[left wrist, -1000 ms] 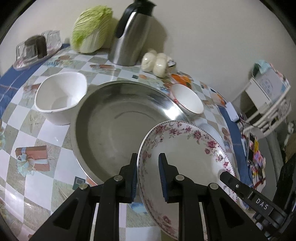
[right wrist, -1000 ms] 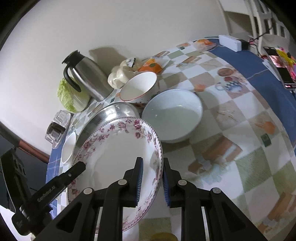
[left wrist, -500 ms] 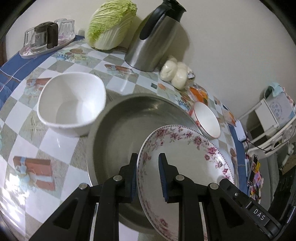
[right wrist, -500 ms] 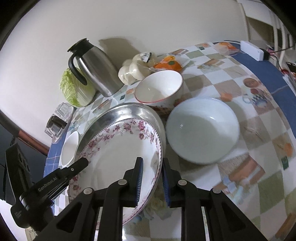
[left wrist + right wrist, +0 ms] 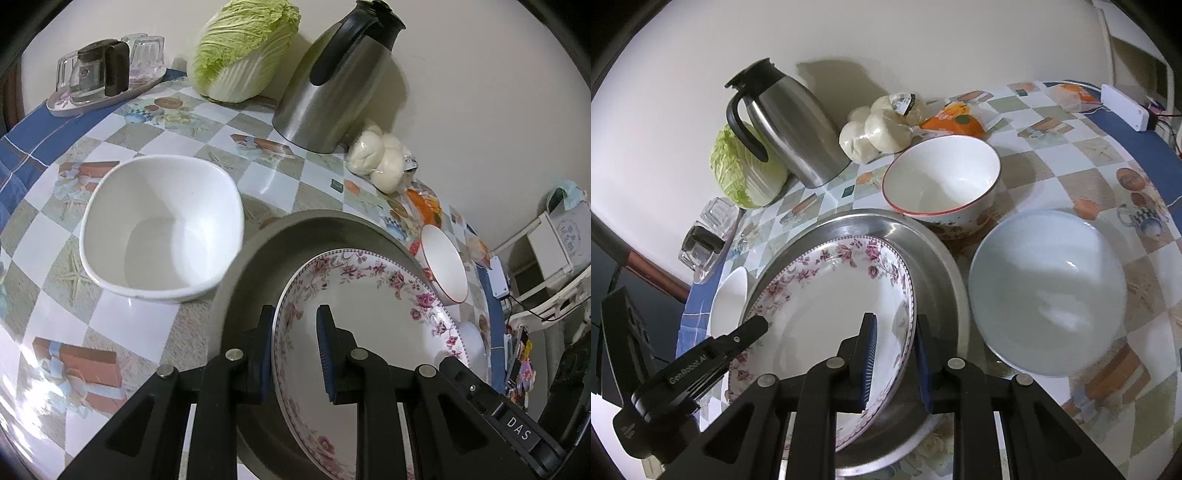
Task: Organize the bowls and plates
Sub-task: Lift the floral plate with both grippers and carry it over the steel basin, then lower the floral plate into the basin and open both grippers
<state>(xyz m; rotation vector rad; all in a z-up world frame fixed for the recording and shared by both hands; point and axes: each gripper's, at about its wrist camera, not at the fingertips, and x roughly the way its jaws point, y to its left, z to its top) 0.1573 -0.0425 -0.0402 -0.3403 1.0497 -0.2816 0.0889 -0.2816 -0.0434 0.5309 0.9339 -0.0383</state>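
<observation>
Porcelain floral plate (image 5: 369, 325) hung over the steel basin (image 5: 258, 266), pinched at opposite rims by your left gripper (image 5: 295, 345) and right gripper (image 5: 893, 356), so you needed to lower both sides evenly.

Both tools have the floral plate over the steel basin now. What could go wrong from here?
1. The left tool and right tool each pinch only the rim of the floral plate; uneven motion could twist it loose.
2. The plate hangs tilted over the steel basin; lowering it fast may knock its edge on metal.
3. The red-rimmed bowl and pale round bowl sit close beside the basin; a sideways swing could hit them.
</observation>
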